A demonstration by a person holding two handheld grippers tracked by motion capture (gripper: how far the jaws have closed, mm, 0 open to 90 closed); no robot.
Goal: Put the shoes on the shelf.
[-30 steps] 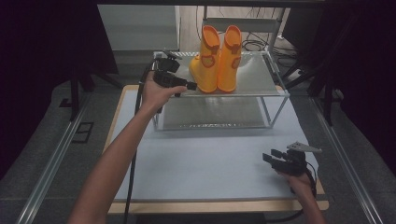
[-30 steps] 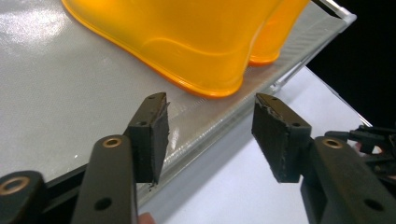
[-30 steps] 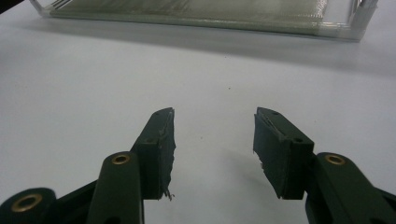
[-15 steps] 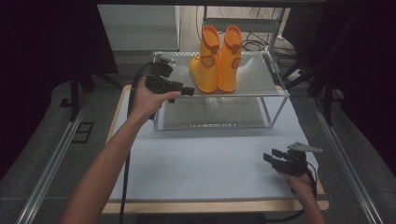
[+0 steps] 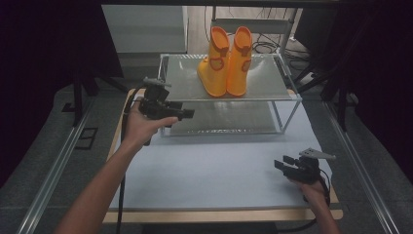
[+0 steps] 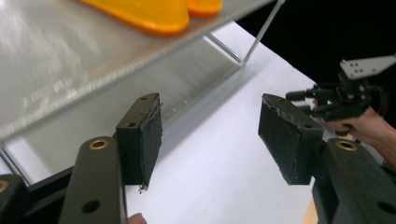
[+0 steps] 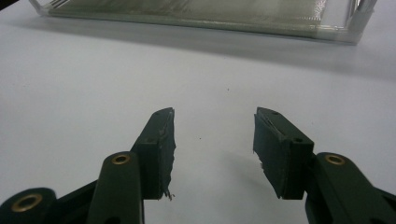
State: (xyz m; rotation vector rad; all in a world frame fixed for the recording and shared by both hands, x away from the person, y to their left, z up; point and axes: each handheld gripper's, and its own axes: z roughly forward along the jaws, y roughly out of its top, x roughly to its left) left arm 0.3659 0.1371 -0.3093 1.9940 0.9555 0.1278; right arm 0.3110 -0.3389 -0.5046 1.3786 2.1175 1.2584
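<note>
Boots (image 5: pixel 225 63), a yellow pair, are stood upright on the upper shelf (image 5: pixel 263 80) of the wire rack, shafts vertical, toes toward the person. The left gripper (image 5: pixel 181 114) is held just left of the rack, apart from them; its jaws have just been opening, nothing between. The right gripper (image 5: pixel 282 165) is seen resting open and empty on the table (image 5: pixel 219 165). The boot soles' edge (image 6: pixel 154 21) is seen close up in the left gripper view.

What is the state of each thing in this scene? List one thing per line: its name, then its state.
Orange rubber boots: upright, side by side on the rack's top shelf, not held.
Wire rack: standing on the table, lower shelf bare.
Left gripper: jaws just opened, nothing between them, off the rack's front left corner.
Right gripper: open, holding nothing, low over the white table mat.
</note>
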